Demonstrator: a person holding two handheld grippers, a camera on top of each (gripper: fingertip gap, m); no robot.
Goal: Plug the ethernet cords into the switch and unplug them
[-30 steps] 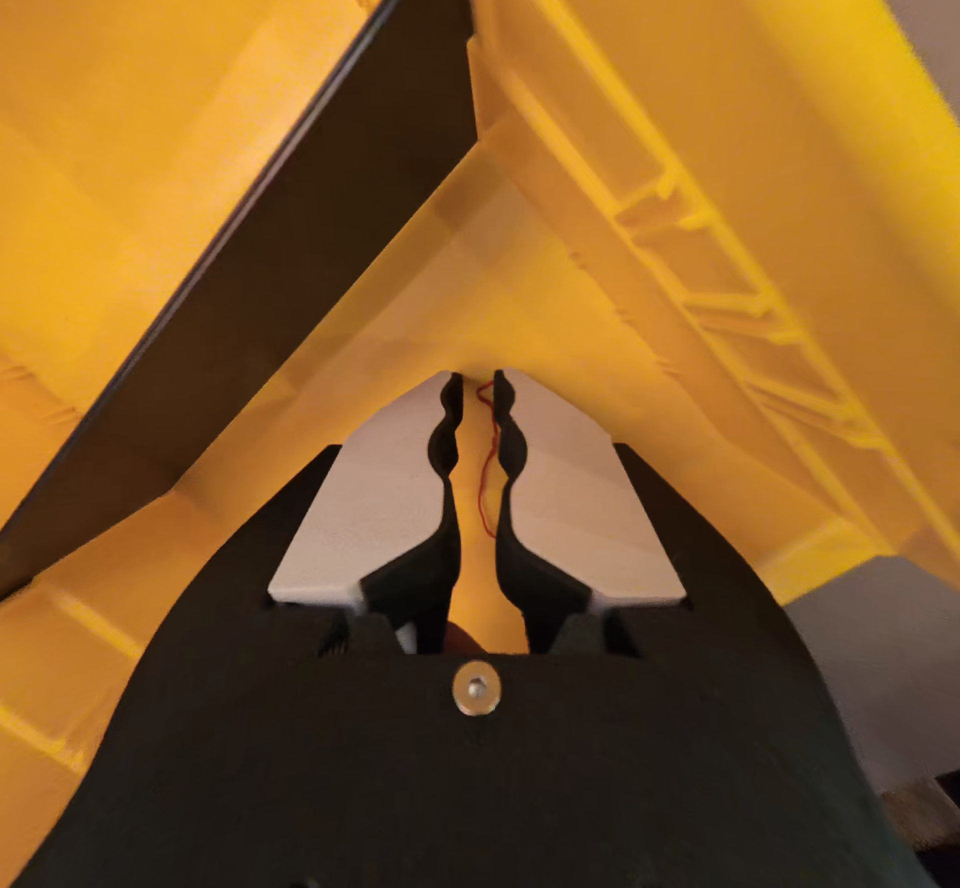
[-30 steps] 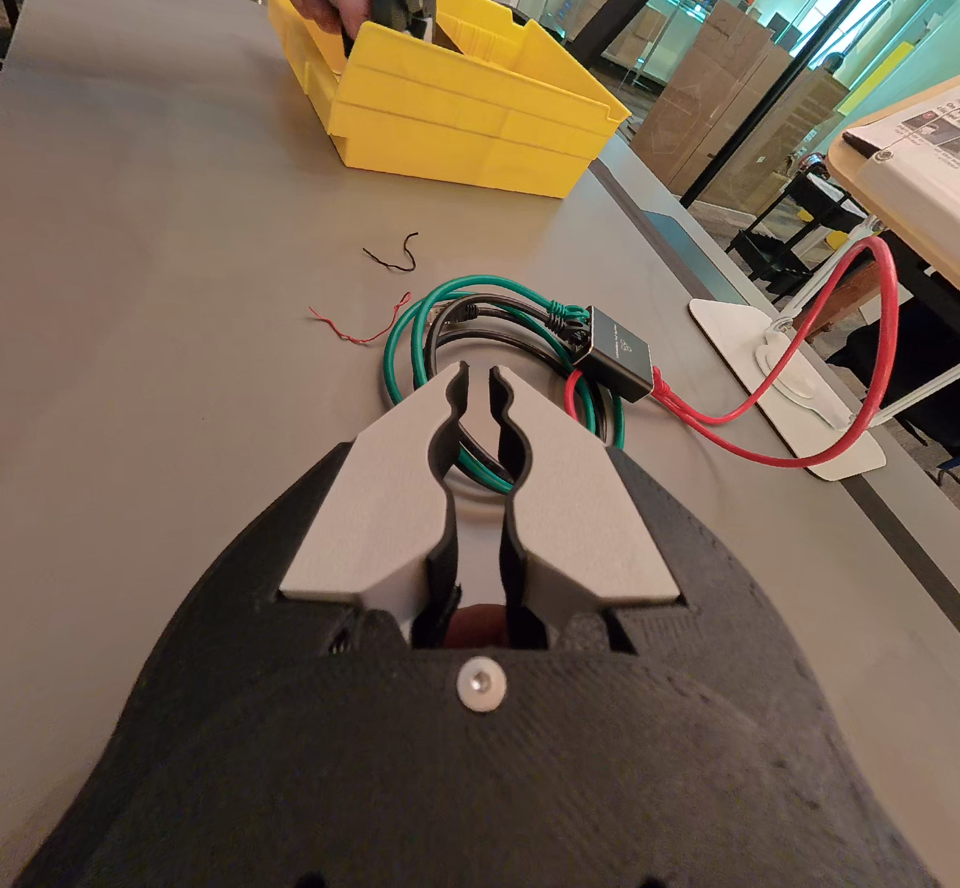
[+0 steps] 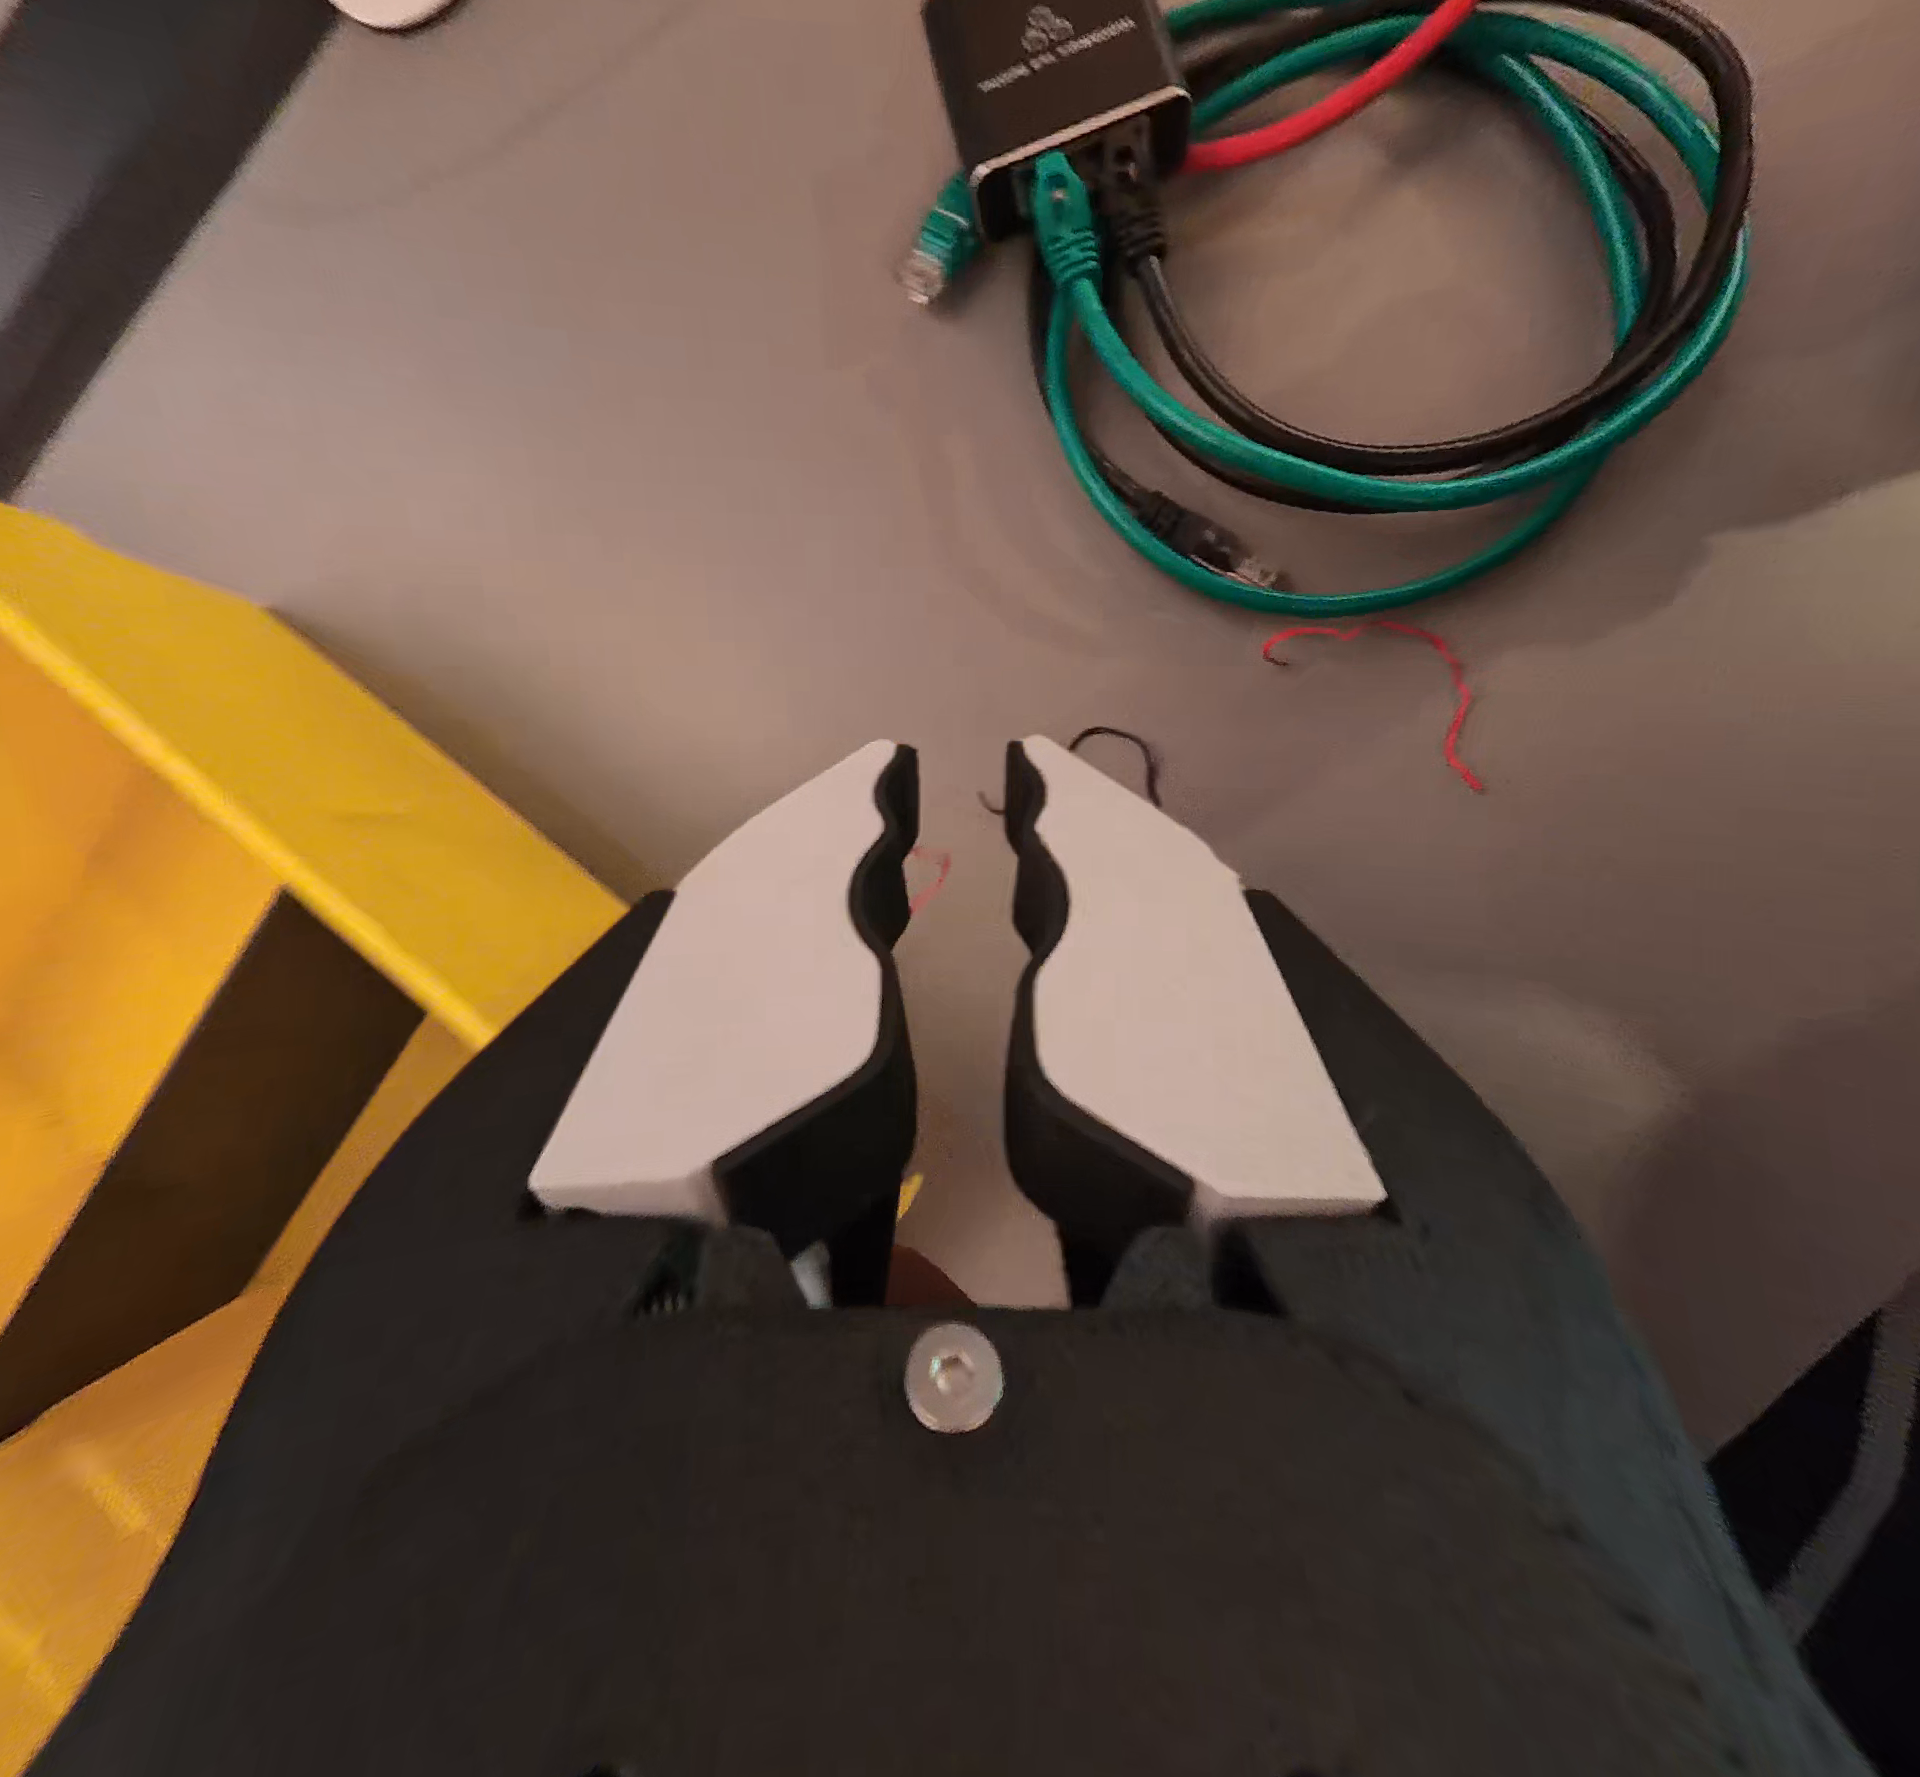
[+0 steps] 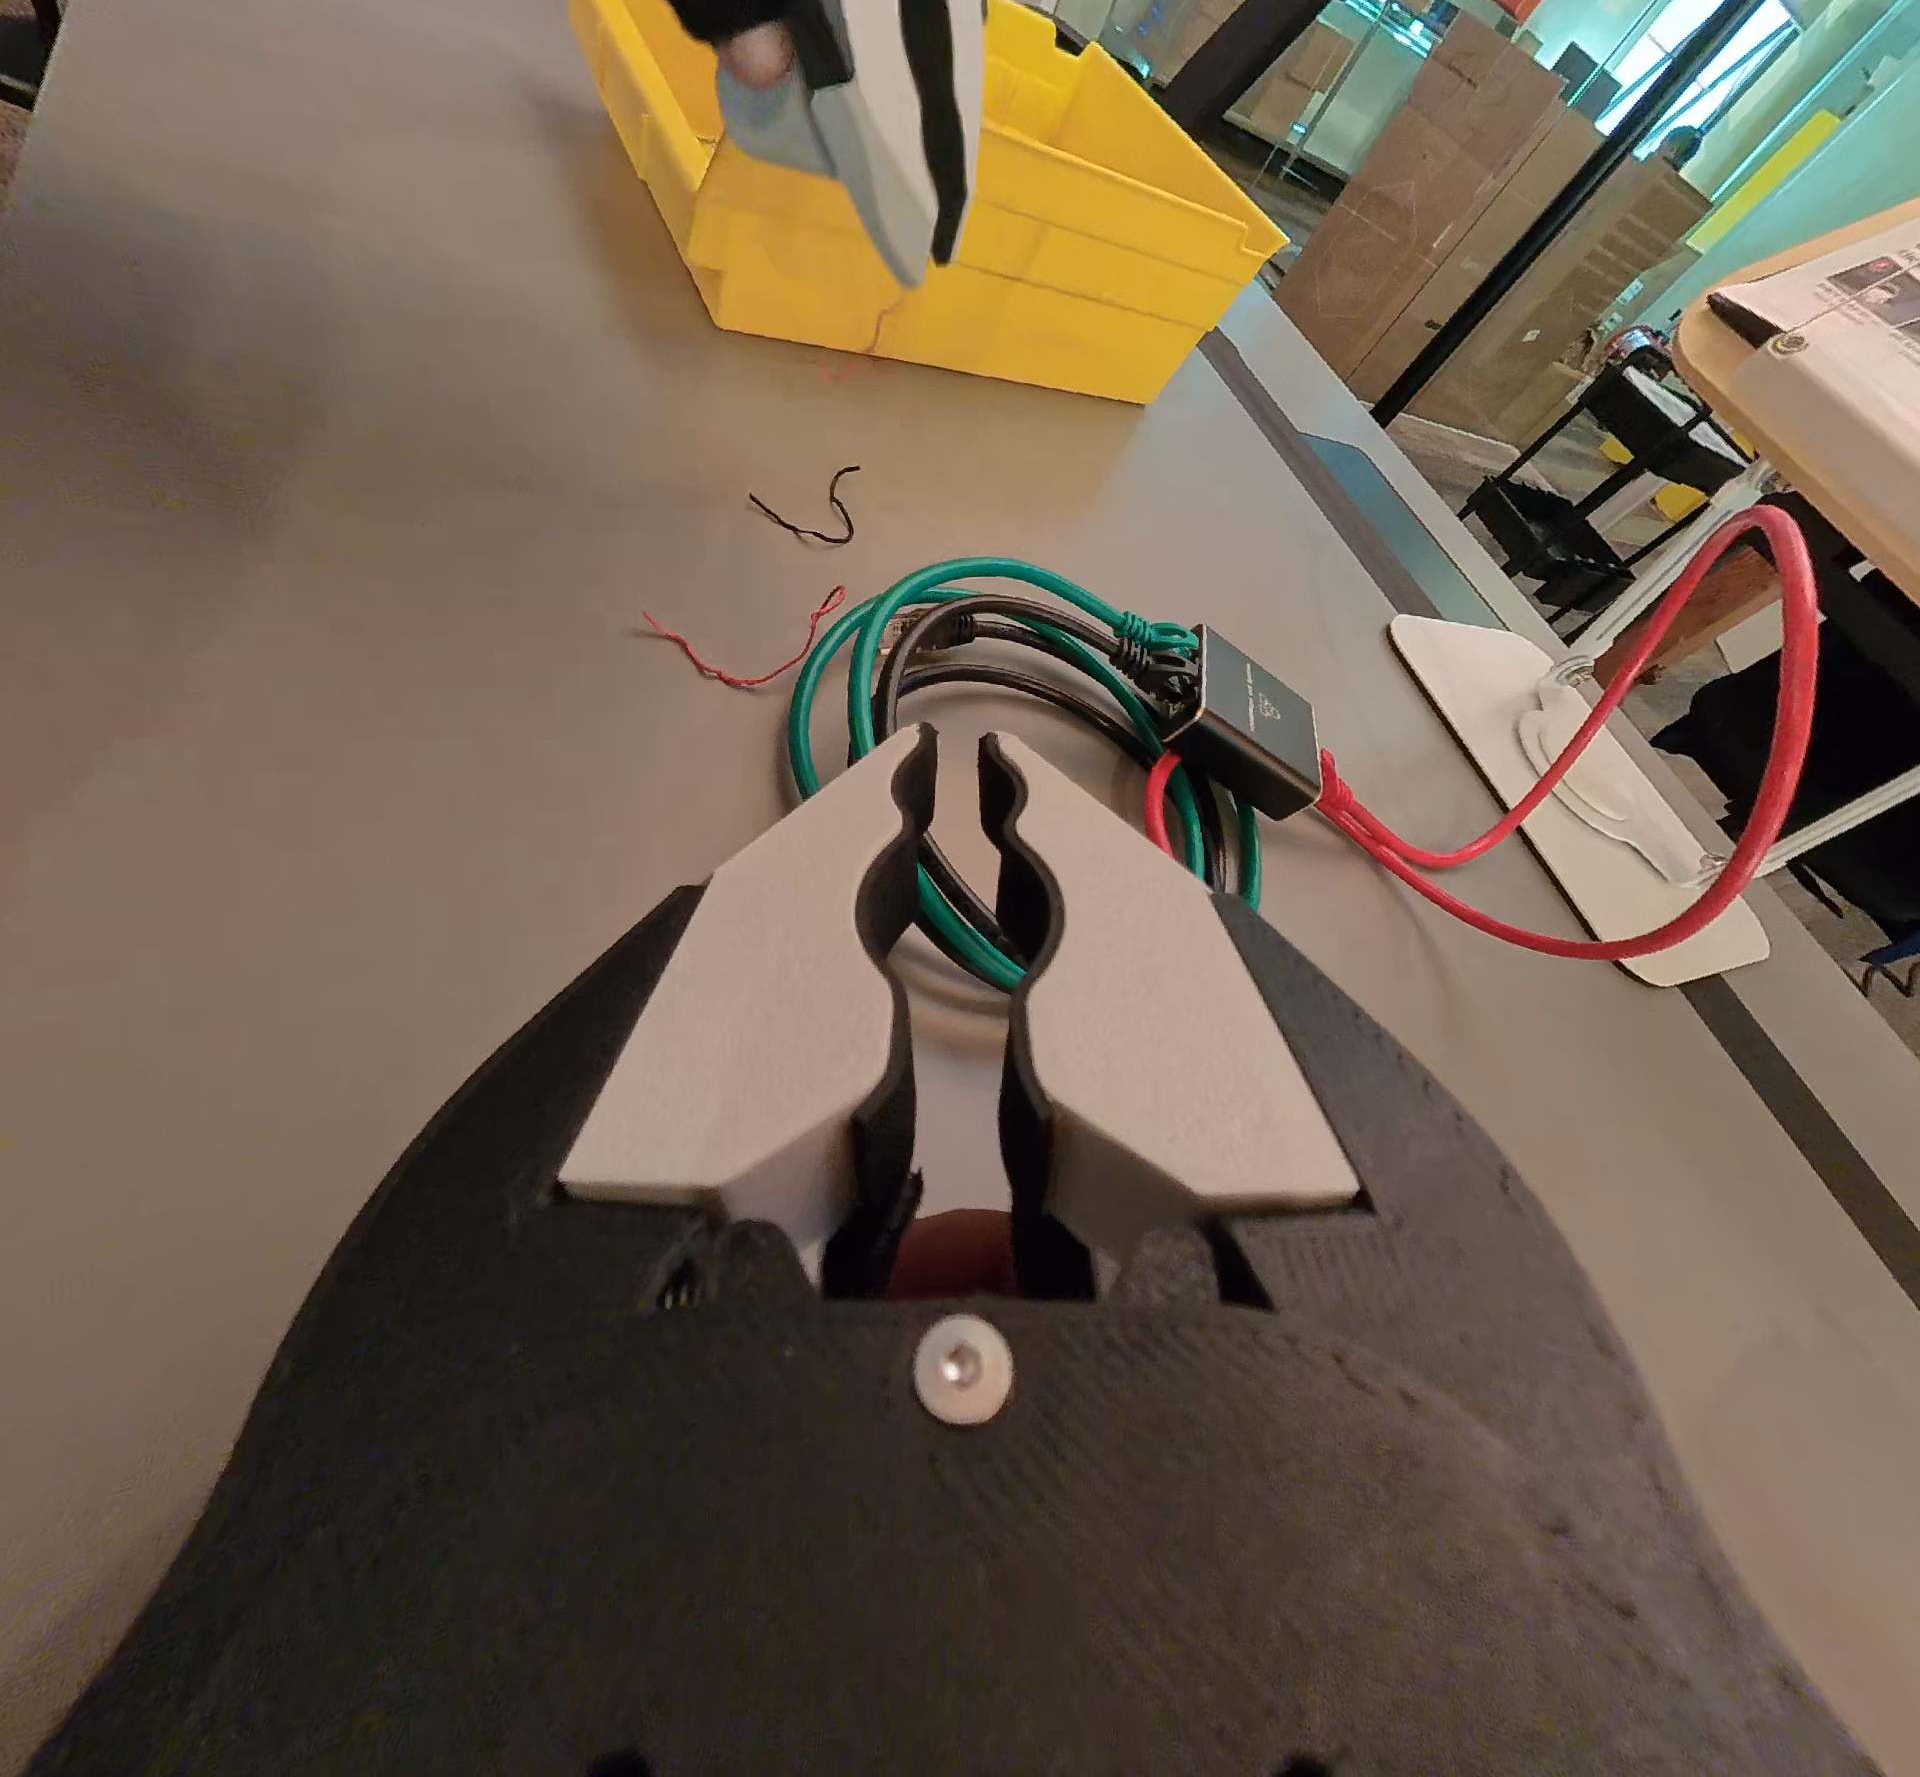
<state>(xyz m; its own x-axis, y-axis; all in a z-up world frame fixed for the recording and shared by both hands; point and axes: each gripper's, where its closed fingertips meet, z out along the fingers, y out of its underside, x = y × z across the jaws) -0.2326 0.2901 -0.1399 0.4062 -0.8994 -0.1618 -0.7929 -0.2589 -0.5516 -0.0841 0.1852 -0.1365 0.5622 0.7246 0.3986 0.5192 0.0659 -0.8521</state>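
The black switch (image 3: pixel 1055 65) lies on the grey table (image 3: pixel 571 397); it also shows in the right wrist view (image 4: pixel 1252 735). A green cord (image 3: pixel 1403 491) and a black cord (image 3: pixel 1138 215) are plugged into its near side, and a red cable (image 3: pixel 1382 65) into its far side. A loose green plug (image 3: pixel 935 241) lies beside the switch. A loose black plug (image 3: pixel 1216 548) lies in the coil. My left gripper (image 3: pixel 961 761) hovers short of the cords, jaws nearly together, a thin red thread (image 3: pixel 930 880) at its left pad. My right gripper (image 4: pixel 956 740) is shut, empty, over the coil (image 4: pixel 966 574).
A yellow bin (image 4: pixel 1039 325) stands at the far side of the table, just left of my left gripper (image 3: pixel 260 740). A thin red wire (image 3: pixel 1444 709) and a thin black wire (image 4: pixel 821 522) lie loose on the table. A white base plate (image 4: pixel 1538 751) sits at the right edge.
My left gripper has come up out of the yellow bin and now looks down over the table toward the switch. The right gripper has not moved.
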